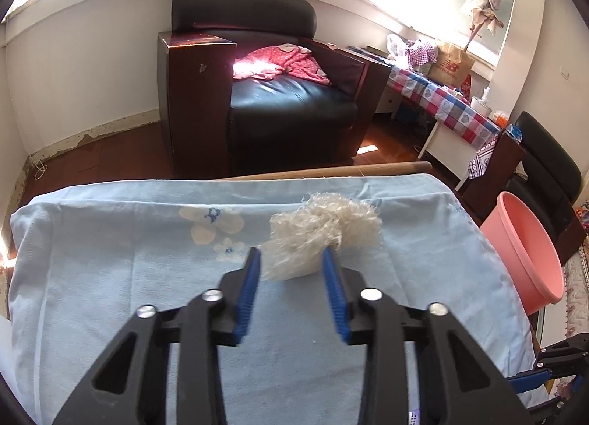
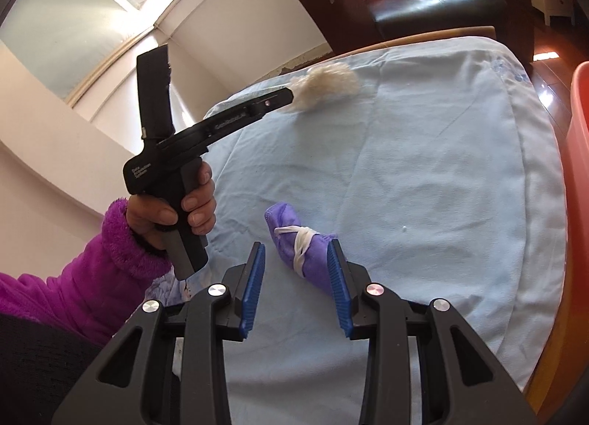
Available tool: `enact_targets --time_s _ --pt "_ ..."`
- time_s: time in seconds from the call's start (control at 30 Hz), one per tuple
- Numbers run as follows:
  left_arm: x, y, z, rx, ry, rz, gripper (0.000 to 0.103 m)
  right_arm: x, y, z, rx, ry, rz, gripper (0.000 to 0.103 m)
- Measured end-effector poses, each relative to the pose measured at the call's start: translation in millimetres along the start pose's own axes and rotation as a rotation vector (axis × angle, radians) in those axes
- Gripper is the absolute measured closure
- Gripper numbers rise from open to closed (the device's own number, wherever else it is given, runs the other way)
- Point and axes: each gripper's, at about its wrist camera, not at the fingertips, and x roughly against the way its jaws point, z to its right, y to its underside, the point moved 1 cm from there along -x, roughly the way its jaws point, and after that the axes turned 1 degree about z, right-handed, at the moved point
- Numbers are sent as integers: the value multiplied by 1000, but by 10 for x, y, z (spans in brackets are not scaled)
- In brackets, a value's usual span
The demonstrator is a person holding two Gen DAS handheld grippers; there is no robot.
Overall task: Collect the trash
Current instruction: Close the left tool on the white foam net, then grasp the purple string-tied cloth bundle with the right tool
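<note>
Both spread grippers straddle trash: left gripper [image 1: 291,255] fluff [image 1: 324,237], right gripper [image 2: 297,251] mask [image 2: 298,244].

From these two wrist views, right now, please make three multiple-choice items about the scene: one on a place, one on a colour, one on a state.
1. Where does the pale fluffy wad lie?
A. in the pink basin
B. on the light blue cloth, at the left gripper's fingertips
C. on the armchair seat

2. What colour is the rolled bundle tied with a white band?
A. purple
B. green
C. yellow

3. How stands the right gripper?
A. shut on the bundle
B. open, fingers either side of the bundle
C. out of view

Key:
1 B: the wad rests on the light blue cloth between the tips of the left gripper.
2 A: its fabric is purple.
3 B: a gap shows beside each blue finger.
</note>
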Motion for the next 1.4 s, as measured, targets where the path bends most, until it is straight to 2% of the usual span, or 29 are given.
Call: enact_targets --time_s 0.07,0.17,0.5,0.7,0.87,1.13,1.3,1.4 --pt "-3 23 12 -2 4 1 93 -1 0 -38 14 8 -4 67" --pt "33 47 13 4 4 8 99 4 4 -63 29 15 -6 67" --pt "592 118 122 16 23 97 101 -3 35 -164 108 64 -4 66" --pt "903 182 179 34 48 123 101 -20 -3 -130 196 181 29 66" --pt "1055 245 195 38 54 131 101 -101 -9 53 189 232 9 66" --pt "1186 323 289 29 72 132 101 -126 -34 85 183 238 39 63" --pt "1231 343 338 31 74 132 101 -170 -22 104 207 276 39 63" --pt "1236 340 338 30 75 133 101 -112 -9 87 191 226 71 63"
